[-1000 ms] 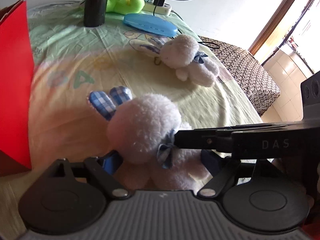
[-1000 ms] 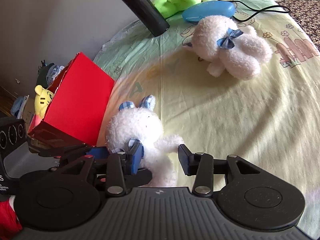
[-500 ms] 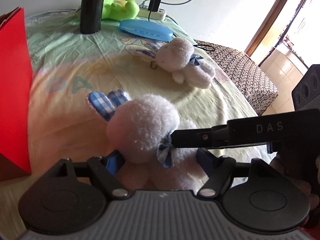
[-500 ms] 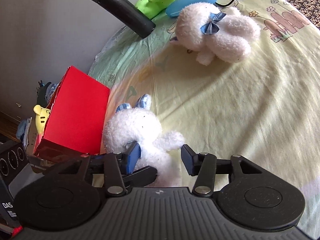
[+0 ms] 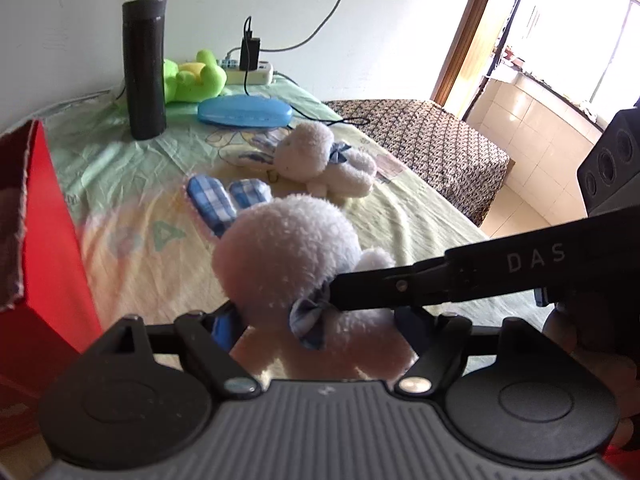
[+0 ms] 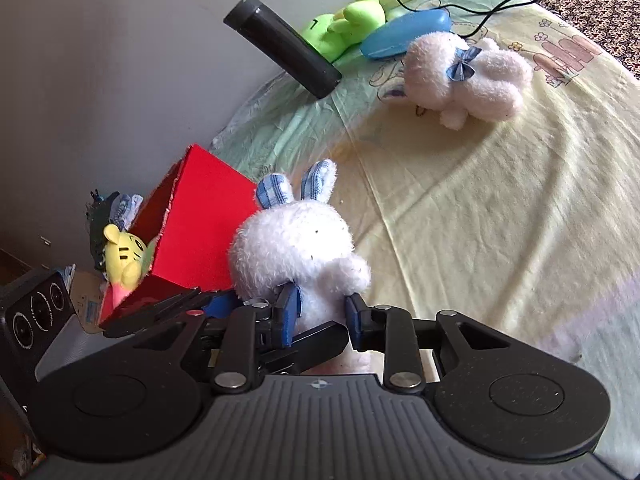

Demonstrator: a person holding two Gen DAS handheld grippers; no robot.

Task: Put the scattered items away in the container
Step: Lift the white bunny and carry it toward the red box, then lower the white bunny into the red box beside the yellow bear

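Observation:
A white plush rabbit (image 5: 288, 256) with blue checked ears is held upright above the yellow sheet. My left gripper (image 5: 316, 326) is shut on its body. My right gripper (image 6: 320, 312) is shut on the same rabbit (image 6: 296, 248), with one finger crossing the left wrist view at its bow. The red box (image 6: 196, 224) stands just left of it and also shows in the left wrist view (image 5: 56, 240). A second white rabbit (image 5: 320, 160) lies farther back, and it shows in the right wrist view (image 6: 464, 76) too.
A black flask (image 5: 144, 68), a green plush (image 5: 192, 80), a blue case (image 5: 244, 110) and a power strip (image 5: 248, 72) with cables sit at the back. A yellow plush (image 6: 122, 256) sits in the red box. The bed edge drops to the right.
The right gripper has closed on the rabbit. Both grippers have lifted it off the sheet, closer to the red box.

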